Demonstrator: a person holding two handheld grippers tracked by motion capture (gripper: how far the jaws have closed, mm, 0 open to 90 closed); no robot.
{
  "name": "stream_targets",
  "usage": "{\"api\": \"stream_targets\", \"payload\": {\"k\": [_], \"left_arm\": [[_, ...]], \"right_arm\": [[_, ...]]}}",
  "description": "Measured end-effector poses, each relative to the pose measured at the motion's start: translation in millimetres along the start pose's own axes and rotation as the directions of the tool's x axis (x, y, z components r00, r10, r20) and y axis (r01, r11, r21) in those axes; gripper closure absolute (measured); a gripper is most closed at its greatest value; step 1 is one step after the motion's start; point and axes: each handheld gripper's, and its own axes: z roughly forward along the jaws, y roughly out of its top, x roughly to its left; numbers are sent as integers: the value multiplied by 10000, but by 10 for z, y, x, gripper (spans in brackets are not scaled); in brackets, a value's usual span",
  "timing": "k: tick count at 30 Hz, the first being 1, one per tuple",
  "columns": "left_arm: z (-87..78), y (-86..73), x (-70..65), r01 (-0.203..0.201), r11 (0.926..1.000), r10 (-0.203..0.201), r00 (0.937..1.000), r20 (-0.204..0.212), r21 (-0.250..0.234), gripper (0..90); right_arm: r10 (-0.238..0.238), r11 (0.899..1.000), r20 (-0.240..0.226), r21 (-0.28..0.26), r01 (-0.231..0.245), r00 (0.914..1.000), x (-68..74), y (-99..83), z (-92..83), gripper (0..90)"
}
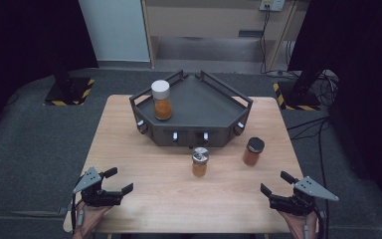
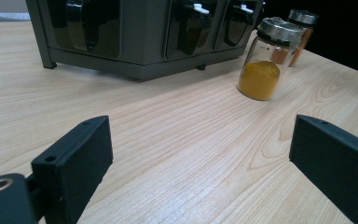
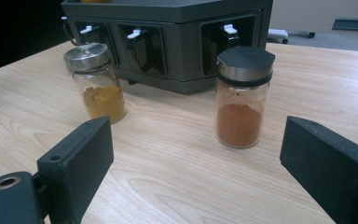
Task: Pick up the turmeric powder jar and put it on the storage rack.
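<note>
L tool (image 1: 115, 181) and R tool (image 1: 273, 183) sit at near edge of bench (image 1: 129, 149), both w/ jaws wide apart, holding nothing, resting low just above the wood. Ahead of R tool: black-lid jar (image 3: 244, 96) w/ red-brown powder, upright, near and roughly centred btw its jaws in right gripper view. Silver-lid jar (image 2: 266, 59) w/ yellow powder stands upright mid-bench, just in front of dark rack (image 1: 194, 107); L tool faces it but well apart. Third jar, white lid (image 1: 161, 99), already on rack's top tray, left side.

Likely job: jars onto rack, none gripped yet.

Risks, my guess: glass is smooth and tall, so an off-centre or too-high pinch near the lid could tip or slip it. Reaching for silver-lid jar may knock rack front, since gap behind it is small. Both tools converging mid-bench could clash.
</note>
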Motion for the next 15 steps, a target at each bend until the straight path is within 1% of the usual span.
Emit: {"api": "stream_targets", "payload": {"k": [2, 3, 5, 6, 8, 9, 15], "left_arm": [[-2, 1, -2, -25, 10000, 25, 10000, -11, -8, 51], [-4, 3, -4, -29, 10000, 29, 10000, -15, -1, 51], [-4, 6, -6, -35, 10000, 35, 10000, -20, 26, 50], [-4, 6, -6, -29, 10000, 29, 10000, -15, 33, 50], [-1, 8, -7, -25, 10000, 25, 10000, -17, 53, 50], [0, 8, -7, -24, 10000, 25, 10000, -14, 55, 50], [4, 17, -16, -72, 9999, 72, 10000, -27, 117, 48]], "right_arm": [[56, 10000, -79, 1, -56, 10000, -8, 29, 0, 95], [-22, 10000, -65, -10, 22, 10000, -2, 44, -4, 96], [-32, 10000, -77, -43, 32, 10000, 2, 66, -10, 96], [-51, 10000, -127, 2, 51, 9999, -4, 85, -11, 96], [-168, 9998, -82, 56, 169, 9998, 7, 114, -17, 96], [-112, 9999, -121, 82, 113, 9999, 3, 127, -21, 96], [-229, 9995, -150, 195, 232, 9996, -8, 211, -30, 96]]}}
